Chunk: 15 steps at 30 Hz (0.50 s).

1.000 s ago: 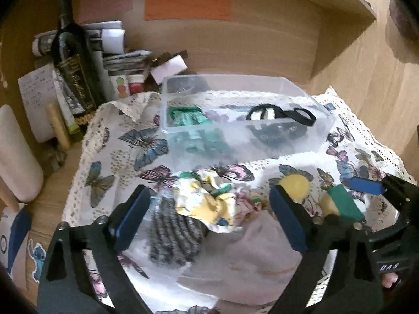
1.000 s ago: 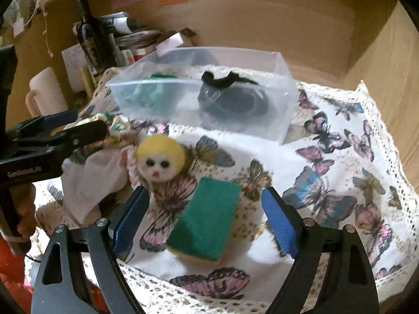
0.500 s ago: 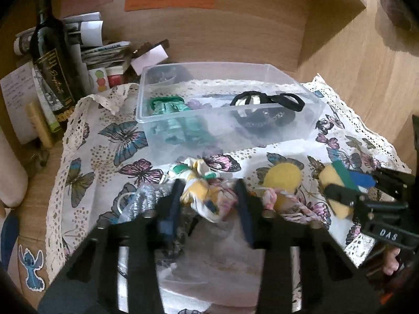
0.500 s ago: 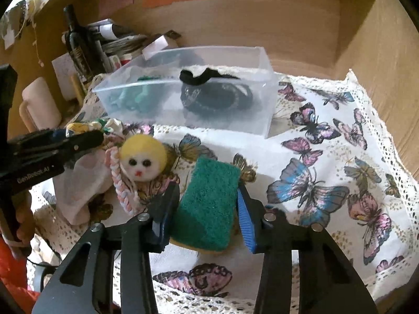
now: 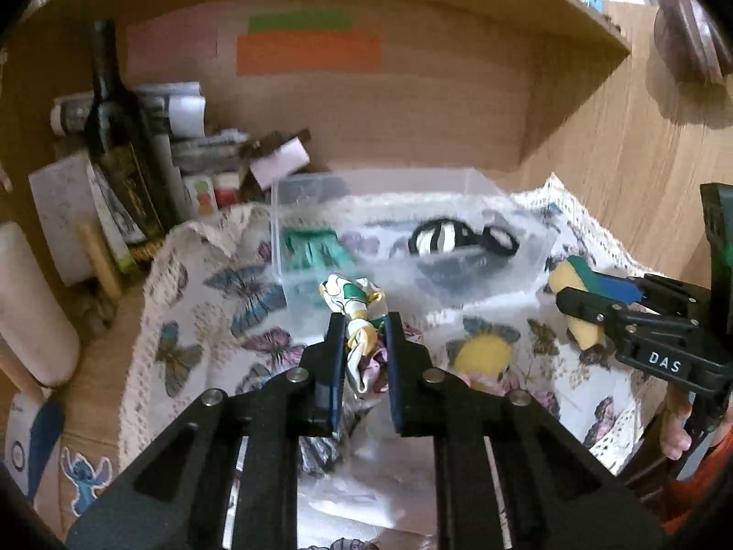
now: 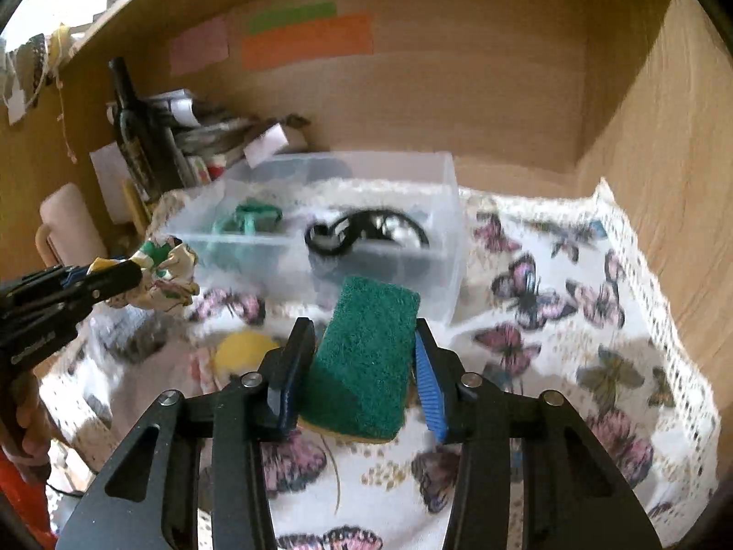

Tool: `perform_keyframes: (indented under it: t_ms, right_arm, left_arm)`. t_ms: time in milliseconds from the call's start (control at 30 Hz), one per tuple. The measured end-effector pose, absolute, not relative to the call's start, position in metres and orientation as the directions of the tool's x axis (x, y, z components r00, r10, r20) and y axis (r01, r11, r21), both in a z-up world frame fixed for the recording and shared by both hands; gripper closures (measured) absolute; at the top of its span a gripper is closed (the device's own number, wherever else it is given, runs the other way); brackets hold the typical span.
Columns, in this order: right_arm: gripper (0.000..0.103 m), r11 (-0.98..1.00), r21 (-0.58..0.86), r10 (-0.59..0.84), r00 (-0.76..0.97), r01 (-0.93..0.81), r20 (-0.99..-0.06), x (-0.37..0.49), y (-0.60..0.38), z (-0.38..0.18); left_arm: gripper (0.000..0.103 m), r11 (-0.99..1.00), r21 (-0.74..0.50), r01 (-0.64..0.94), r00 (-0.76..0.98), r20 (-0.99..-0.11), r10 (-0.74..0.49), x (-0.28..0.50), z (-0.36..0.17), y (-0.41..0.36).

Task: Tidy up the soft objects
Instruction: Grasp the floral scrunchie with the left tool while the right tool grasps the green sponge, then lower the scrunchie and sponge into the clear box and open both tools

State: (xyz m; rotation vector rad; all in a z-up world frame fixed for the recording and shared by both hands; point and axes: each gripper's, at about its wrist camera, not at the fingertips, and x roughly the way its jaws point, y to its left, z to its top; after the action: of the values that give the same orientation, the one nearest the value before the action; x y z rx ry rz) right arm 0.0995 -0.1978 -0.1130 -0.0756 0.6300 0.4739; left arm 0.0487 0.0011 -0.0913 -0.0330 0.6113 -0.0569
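My left gripper (image 5: 362, 321) is shut on a yellow, white and green floral scrunchie (image 5: 350, 298) and holds it above the cloth, in front of the clear plastic bin (image 5: 545, 238). My right gripper (image 6: 364, 325) is shut on a green and yellow sponge (image 6: 366, 357), lifted and tilted toward the bin (image 6: 451, 211). The sponge also shows in the left wrist view (image 5: 575, 275), and the scrunchie in the right wrist view (image 6: 165, 275). The bin holds a green item (image 6: 247, 222) and a black and white item (image 6: 362, 233). A yellow-haired doll (image 5: 481, 357) lies on the cloth.
A butterfly-print cloth (image 6: 572, 302) covers the shelf floor. A dark wine bottle (image 5: 119, 137), papers and small jars stand at the back left. A white roll (image 5: 27, 307) lies at the left. Wooden walls (image 6: 664, 146) close the right side and back.
Both grippers have closed fully on their objects and lifted them off the cloth toward the bin. The scrunchie has come up away from the grey item beneath.
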Motion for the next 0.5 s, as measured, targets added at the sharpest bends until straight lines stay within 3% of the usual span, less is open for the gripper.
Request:
perform_keyframes:
  t_ms: [300, 500]
  right_arm:
    - [0.064, 0.893, 0.039, 0.406, 0.764, -0.449, -0.502, 0.122, -0.193, -0.08]
    - [0.064, 0.898, 0.004, 0.392, 0.798, -0.439, -0.458, 0.144, -0.185, -0.063]
  left_arm:
    - [0.088, 0.997, -0.065, 0.041, 0.867, -0.494, -0.068, 0.059, -0.055, 0.002]
    - [0.088, 0.997, -0.071, 0.028, 0.872, -0.486, -0.059, 0.087, -0.039, 0.011]
